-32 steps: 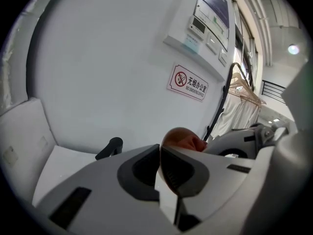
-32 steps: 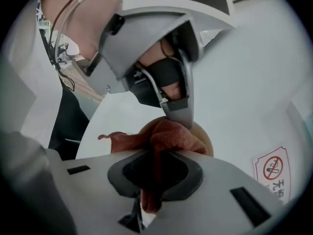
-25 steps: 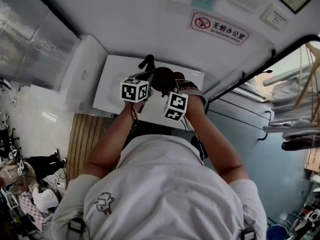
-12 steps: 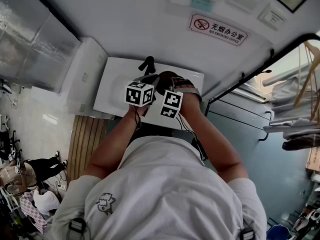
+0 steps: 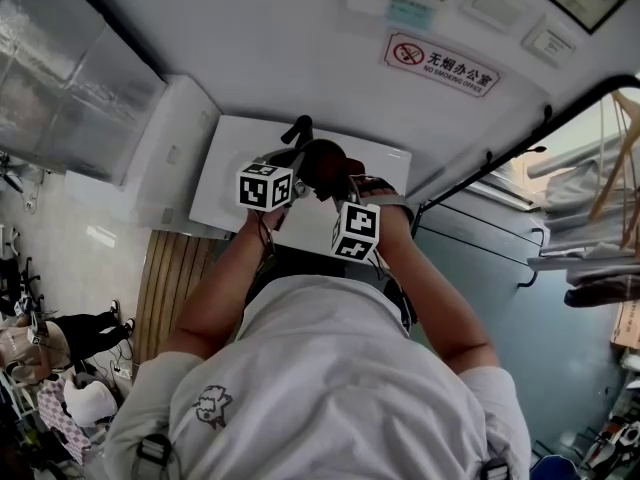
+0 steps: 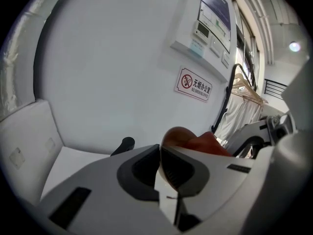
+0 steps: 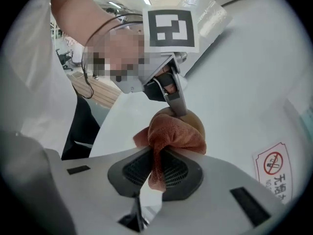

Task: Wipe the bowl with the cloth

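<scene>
The bowl (image 5: 322,156) is held up off the white surface (image 5: 232,168), between the two grippers, so that both can work on it at once. The left gripper (image 6: 160,153) is there to steady it: its jaws are clamped on the bowl's thin rim and have just closed a little tighter, with the rim between them. Seen from the right gripper view, that jaw comes onto the bowl from the top.

The right gripper (image 7: 156,153) does the wiping. Its jaws are pinched together on a gathered fold of the cloth (image 7: 168,133), and the loose bulk of the cloth bunches beyond the jaw tips and lies against the bowl's side. Gripping by a fold seems sensible, since it leaves a soft pad to rub with and keeps the hard jaws off the bowl.

The bowl is small, round and smooth, brown in the head view and tan where light falls on it in the right gripper view. The cloth is a rust-orange terry fabric, draped over the bowl just beside the left jaws.
</scene>
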